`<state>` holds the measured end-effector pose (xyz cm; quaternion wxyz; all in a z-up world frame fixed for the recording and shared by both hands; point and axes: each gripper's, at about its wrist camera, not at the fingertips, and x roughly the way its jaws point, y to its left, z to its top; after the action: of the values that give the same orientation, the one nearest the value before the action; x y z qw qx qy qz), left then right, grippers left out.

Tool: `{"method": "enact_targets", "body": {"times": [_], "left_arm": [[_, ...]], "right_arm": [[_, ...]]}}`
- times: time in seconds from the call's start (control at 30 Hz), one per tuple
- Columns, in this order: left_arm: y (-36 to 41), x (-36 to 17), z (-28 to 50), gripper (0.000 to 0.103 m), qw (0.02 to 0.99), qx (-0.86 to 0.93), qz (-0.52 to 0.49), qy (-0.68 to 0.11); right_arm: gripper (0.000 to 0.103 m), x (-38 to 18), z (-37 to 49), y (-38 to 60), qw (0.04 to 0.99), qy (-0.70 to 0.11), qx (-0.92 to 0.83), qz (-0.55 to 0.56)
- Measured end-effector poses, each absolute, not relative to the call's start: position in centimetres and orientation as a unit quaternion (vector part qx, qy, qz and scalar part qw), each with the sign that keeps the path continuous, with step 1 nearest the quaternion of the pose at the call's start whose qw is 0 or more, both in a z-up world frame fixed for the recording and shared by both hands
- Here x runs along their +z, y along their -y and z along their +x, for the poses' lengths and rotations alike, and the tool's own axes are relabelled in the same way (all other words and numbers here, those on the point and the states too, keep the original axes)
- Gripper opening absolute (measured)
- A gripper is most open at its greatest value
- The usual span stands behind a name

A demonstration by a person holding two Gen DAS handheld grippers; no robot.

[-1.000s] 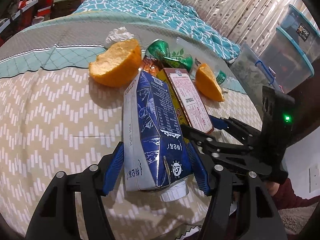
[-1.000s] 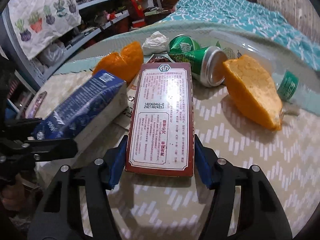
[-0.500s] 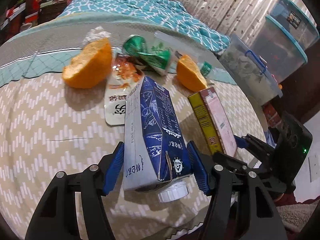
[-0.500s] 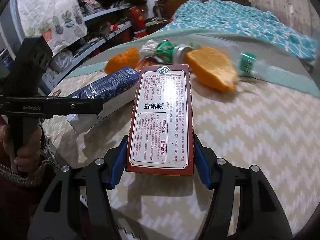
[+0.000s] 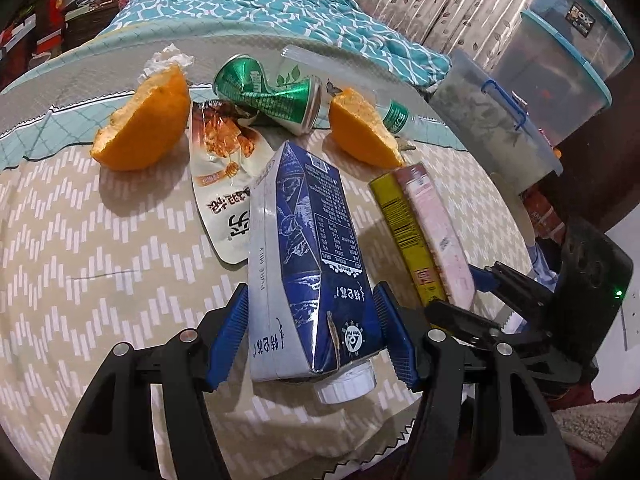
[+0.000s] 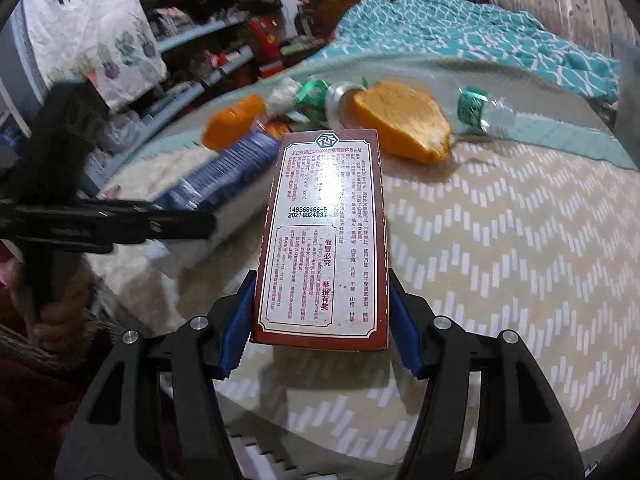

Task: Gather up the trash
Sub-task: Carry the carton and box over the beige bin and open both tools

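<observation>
My left gripper [image 5: 312, 336] is shut on a blue and white milk carton [image 5: 304, 256], held above the table's near edge with its white cap toward me. My right gripper [image 6: 320, 320] is shut on a flat red and yellow box [image 6: 324, 236]; this box [image 5: 424, 236] shows to the carton's right in the left wrist view. On the table lie two orange peel halves [image 5: 144, 124] [image 5: 364, 132], a crushed green can [image 5: 272, 92], a snack wrapper [image 5: 224, 184], a crumpled tissue [image 5: 168, 60] and a clear plastic bottle [image 6: 480, 112].
The round table [image 5: 80, 240] has a beige zigzag cloth. A bed with a teal quilt [image 5: 256, 4] lies behind it. Clear storage bins [image 5: 560, 60] stand at the right. Cluttered shelves [image 6: 208, 40] stand at the left in the right wrist view.
Both grippers have drawn back from the trash pile toward the table's near edge, carrying the carton and the box. The snack wrapper under them is now uncovered.
</observation>
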<state>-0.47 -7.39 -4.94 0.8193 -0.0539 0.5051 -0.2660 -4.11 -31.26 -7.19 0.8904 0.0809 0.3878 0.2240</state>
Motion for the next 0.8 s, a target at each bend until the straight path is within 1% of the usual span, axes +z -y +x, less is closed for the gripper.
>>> {"method": "enact_targets", "body": {"times": [0.13,0.27,0.43,0.67,0.8], "left_arm": [[7.8,-3.9,-0.3,0.059,0.818,-0.28,-0.057,-0.499],[10.3,-2.1,0.0,0.059,0.819,-0.309,-0.035,-0.482],[16.8,-1.2,0.9,0.058,0.803,-0.357,0.015,-0.476],[27.4,-2.5,2.8,0.057,0.764,-0.407,0.071,-0.496],[33.1,-2.6,2.9,0.057,0.752,-0.43,0.096,-0.491]], "right_arm": [[0.062,-5.4,-4.3,33.0,0.897,-0.352,0.235,0.129],[0.062,-4.7,-4.4,35.6,0.907,-0.326,0.21,0.163],[0.062,-6.2,-5.2,40.0,0.911,-0.322,0.157,0.206],[0.062,-8.0,-7.8,49.7,0.909,-0.302,0.056,0.281],[0.062,-8.5,-9.6,55.1,0.909,-0.286,0.0,0.302]]}}
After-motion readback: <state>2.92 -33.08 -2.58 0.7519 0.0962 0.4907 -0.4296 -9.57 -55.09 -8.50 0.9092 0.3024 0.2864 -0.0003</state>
